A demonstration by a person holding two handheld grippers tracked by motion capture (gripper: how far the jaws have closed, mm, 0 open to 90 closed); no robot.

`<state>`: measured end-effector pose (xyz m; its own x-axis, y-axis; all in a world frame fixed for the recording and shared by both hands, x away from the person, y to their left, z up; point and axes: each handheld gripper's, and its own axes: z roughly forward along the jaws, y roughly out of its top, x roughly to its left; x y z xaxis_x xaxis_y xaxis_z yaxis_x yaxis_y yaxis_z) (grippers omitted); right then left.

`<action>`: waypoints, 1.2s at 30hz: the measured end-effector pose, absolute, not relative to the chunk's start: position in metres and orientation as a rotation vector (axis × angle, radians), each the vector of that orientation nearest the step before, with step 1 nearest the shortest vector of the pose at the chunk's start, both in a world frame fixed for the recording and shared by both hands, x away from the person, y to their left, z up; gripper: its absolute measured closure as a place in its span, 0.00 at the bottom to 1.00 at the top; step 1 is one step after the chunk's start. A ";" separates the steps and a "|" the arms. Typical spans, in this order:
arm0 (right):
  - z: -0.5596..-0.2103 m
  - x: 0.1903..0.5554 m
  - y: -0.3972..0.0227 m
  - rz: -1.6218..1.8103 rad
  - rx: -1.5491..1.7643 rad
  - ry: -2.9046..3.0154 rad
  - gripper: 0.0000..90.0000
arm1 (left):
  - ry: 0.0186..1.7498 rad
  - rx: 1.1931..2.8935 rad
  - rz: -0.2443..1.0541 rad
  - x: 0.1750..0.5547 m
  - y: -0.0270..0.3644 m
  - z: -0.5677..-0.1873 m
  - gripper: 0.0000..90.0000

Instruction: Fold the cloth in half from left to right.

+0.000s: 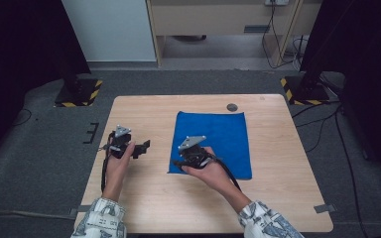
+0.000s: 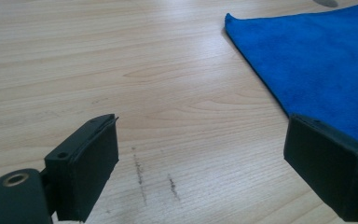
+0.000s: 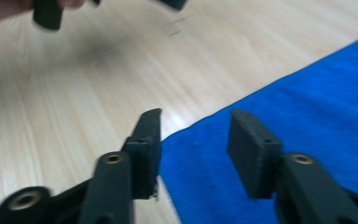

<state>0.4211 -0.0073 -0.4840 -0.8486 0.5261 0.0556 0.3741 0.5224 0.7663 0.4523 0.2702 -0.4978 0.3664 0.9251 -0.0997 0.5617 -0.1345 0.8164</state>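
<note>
Blue cloth (image 1: 218,141) under right gripper (image 1: 181,162), beside left gripper (image 1: 141,148)

High view sits above my side, looking forward and down on the whole table (image 1: 278,163), with the floor and desk legs beyond. My left gripper (image 2: 200,163) view rides low, close to the wood, facing the blue cloth (image 2: 321,70). My right gripper (image 3: 193,149) view is nearer still (slightly blurred), over the cloth's edge; all three share cloth and tabletop.
</note>
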 end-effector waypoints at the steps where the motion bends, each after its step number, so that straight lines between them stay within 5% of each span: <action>1: -0.486 0.419 -0.005 1.224 0.751 2.587 0.65 | 1.309 1.811 0.562 0.452 0.270 -0.497 0.11; 15: -0.507 0.412 0.018 1.141 0.701 2.635 0.85 | 1.306 1.809 0.562 0.451 0.272 -0.497 0.11; 27: -0.516 0.411 0.025 1.086 0.717 2.610 0.55 | 1.313 1.811 0.560 0.452 0.275 -0.499 0.11; 36: -0.527 0.411 0.024 1.047 0.752 2.641 0.47 | 1.307 1.820 0.559 0.451 0.274 -0.500 0.11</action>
<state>0.4113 0.0237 -0.5271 -0.8499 0.5270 -0.0006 0.3836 0.6193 0.6851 0.4513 0.2744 -0.4996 0.3661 0.9253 -0.0993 0.5671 -0.1372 0.8121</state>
